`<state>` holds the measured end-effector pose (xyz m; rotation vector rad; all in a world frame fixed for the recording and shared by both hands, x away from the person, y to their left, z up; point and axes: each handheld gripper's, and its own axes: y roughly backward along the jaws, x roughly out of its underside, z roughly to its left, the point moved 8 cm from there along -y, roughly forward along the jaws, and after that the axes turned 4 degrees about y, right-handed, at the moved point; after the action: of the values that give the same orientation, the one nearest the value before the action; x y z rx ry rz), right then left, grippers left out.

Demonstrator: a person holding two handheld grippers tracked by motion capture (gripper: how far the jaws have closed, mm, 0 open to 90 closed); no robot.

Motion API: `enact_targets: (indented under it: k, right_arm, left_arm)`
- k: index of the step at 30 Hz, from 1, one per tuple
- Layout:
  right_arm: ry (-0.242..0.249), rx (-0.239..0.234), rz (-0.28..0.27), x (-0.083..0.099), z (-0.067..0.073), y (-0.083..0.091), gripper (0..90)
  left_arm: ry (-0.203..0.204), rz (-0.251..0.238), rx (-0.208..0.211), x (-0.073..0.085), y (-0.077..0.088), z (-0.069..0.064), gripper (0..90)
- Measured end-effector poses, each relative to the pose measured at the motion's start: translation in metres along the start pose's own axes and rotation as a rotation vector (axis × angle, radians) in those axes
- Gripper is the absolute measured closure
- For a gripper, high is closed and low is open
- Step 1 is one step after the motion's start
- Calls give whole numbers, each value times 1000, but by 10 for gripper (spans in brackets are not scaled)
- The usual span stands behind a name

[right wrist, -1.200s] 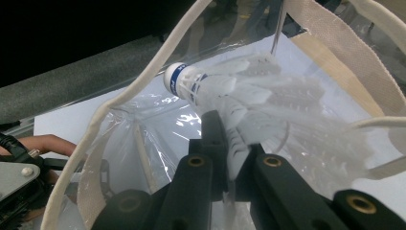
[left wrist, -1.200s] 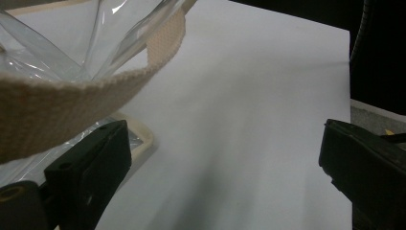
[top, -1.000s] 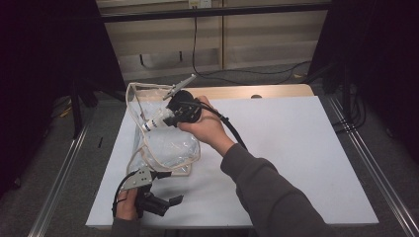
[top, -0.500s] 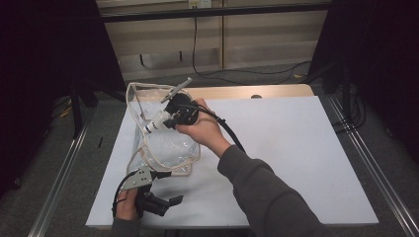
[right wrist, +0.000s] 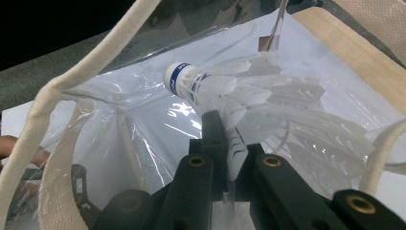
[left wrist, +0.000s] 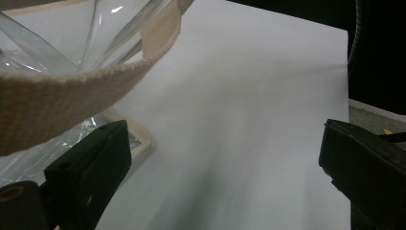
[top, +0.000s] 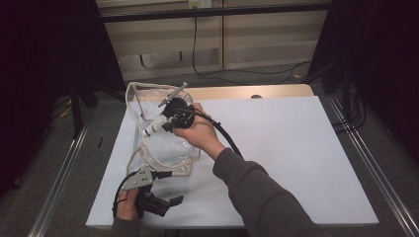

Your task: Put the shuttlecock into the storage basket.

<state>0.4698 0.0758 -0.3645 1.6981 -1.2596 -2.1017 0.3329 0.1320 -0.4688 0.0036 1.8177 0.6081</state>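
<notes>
The white table [top: 276, 148] lies under both grippers. On it, beneath the right gripper [right wrist: 230, 143], sits a clear plastic bag [top: 163, 148] trimmed with beige webbing [right wrist: 52, 143], its mouth standing open. The step in hand looks like loading the bag. The right gripper's jaws are pressed together on the feather skirt of a white shuttlecock [right wrist: 225, 91], whose blue-banded cork nose points away from the gripper, into the bag's mouth. No other thing can be made out inside the bag below the shuttlecock. The next move, as I judge it, calls for lowering the shuttlecock further past the rim and only then letting go, so that the feathers don't catch on the webbing. The left gripper [left wrist: 225, 158] has its jaws spread wide, nothing between them, just beside the bag's near edge, a webbing strap hanging above one jaw.
</notes>
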Motion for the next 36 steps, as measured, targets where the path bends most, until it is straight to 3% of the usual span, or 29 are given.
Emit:
enact_targets:
  k: [36]
  right_arm:
    - [-49,7,4,-6,-1,-21,884]
  left_arm:
    - [7,3,4,1,-1,1,40]
